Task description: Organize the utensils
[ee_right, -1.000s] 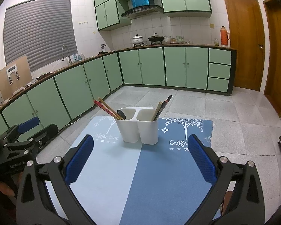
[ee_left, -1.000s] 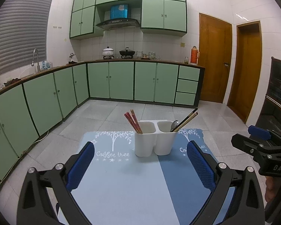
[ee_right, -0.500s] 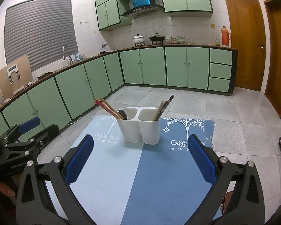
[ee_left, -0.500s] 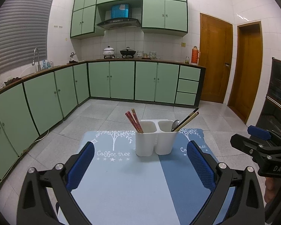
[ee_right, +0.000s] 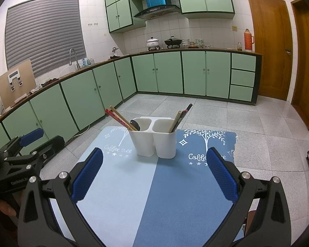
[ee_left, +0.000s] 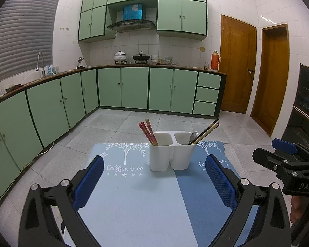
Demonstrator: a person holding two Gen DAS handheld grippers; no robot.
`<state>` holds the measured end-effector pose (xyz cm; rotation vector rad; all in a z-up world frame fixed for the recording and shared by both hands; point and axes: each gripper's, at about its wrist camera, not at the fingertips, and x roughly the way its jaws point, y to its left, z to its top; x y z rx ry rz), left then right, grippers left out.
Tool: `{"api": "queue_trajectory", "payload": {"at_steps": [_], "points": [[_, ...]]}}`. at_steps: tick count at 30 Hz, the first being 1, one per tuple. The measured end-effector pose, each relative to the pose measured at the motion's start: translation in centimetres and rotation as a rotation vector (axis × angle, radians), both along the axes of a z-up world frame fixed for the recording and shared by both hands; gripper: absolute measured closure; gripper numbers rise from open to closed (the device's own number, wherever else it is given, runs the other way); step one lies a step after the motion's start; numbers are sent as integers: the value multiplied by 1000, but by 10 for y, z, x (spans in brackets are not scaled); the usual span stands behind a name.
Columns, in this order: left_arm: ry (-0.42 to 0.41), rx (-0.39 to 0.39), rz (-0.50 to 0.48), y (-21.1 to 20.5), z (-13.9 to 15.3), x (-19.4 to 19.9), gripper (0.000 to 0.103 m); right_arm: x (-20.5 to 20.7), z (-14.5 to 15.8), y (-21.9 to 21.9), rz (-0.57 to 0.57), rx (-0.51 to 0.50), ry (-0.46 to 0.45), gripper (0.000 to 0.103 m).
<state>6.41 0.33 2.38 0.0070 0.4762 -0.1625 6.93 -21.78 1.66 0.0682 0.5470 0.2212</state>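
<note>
Both tongs, the left gripper [ee_left: 154, 182] and right gripper [ee_right: 154, 174], hang wide open and empty, barely shifted over the last second. Just beyond, mid-mat [ee_left: 134, 205], the white holder [ee_left: 172, 152] has red chopsticks [ee_left: 147, 132] left, spoon [ee_left: 193, 137] and dark chopsticks [ee_left: 208, 130] right. Sorting looks finished or paused.

The mat [ee_left: 134, 201] lies bare in front of the holder [ee_left: 172, 153]. Chopsticks [ee_left: 148, 131] lean out left and dark chopsticks [ee_left: 208, 130] right, crowding both openings.
</note>
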Motion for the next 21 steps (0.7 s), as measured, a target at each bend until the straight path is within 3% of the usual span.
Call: {"api": "queue_trajectory", "payload": {"at_steps": [21], "points": [[1,0,4,1,-1,0,6,0,0,0,0,0,1,6]]}}
